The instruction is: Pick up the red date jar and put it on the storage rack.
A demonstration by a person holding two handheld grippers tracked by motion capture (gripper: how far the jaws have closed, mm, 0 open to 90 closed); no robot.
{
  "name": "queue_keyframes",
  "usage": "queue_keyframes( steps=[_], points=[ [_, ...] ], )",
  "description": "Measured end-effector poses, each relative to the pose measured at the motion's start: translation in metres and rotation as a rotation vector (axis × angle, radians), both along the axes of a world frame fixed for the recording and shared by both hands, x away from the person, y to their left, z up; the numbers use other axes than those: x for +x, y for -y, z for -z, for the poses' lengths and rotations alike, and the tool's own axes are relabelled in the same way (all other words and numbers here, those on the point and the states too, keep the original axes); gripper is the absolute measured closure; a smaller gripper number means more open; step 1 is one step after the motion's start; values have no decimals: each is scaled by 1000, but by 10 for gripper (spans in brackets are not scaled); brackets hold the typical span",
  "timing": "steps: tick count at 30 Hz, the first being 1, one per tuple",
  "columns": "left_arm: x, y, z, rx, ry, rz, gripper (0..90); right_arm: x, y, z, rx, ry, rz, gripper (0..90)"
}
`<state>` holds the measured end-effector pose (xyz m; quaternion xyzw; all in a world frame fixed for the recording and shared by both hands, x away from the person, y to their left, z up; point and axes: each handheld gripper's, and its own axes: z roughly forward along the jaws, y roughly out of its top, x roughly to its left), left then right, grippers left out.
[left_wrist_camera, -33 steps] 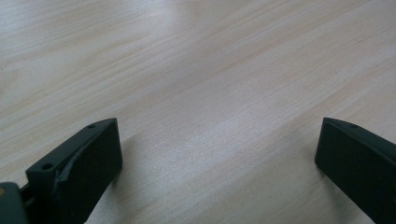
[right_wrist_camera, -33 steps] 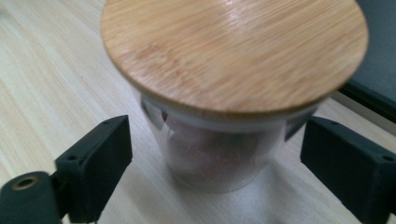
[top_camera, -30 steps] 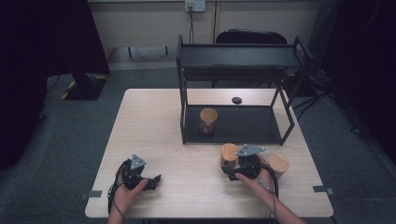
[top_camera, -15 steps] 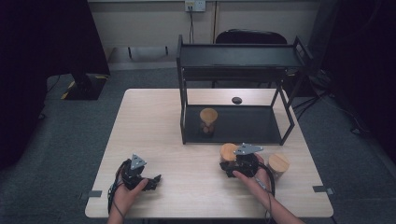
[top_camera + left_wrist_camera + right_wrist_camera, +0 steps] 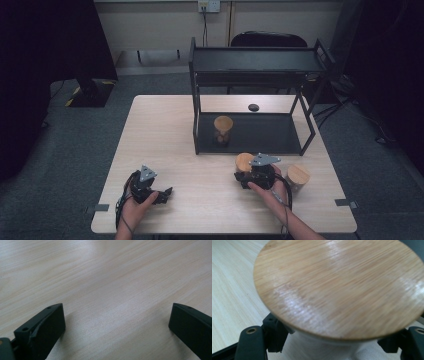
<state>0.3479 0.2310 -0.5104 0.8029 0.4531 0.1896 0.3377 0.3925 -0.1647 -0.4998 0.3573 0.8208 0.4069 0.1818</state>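
Note:
A glass jar with a round wooden lid (image 5: 244,161) stands on the table's front right, just before the rack. My right gripper (image 5: 244,174) is at it from the near side. In the right gripper view the lid (image 5: 342,285) looms large and the jaws of the right gripper (image 5: 332,346) have just been closing onto the jar's body below it, pads (image 5: 274,335) against the glass. My left gripper (image 5: 165,192) rests at the front left, and in its own view the left gripper (image 5: 116,325) stands open over bare wood.
A second lidded jar (image 5: 298,176) stands just right of my right hand. A third jar (image 5: 223,127) sits on the bottom shelf of the black two-level rack (image 5: 255,60). A small black disc (image 5: 253,107) lies behind it. A chair (image 5: 267,39) stands beyond the table.

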Motion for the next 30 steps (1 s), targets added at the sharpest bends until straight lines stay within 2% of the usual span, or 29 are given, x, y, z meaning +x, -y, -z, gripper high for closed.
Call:
queue_keyframes(
  steps=[6, 10, 19, 30],
  points=[
    [0, 0, 0, 0, 0, 0, 2, 1, -1, 0, -3, 3, 9, 253],
    [0, 0, 0, 0, 0, 0, 2, 1, -2, -1, -33, 36, 3, 253],
    [0, 0, 0, 0, 0, 0, 2, 2, -3, -5, -15, 50, 4, 253],
    [0, 0, 0, 0, 0, 0, 2, 5, -8, -14, -40, 60, 0, 253]
  ],
)
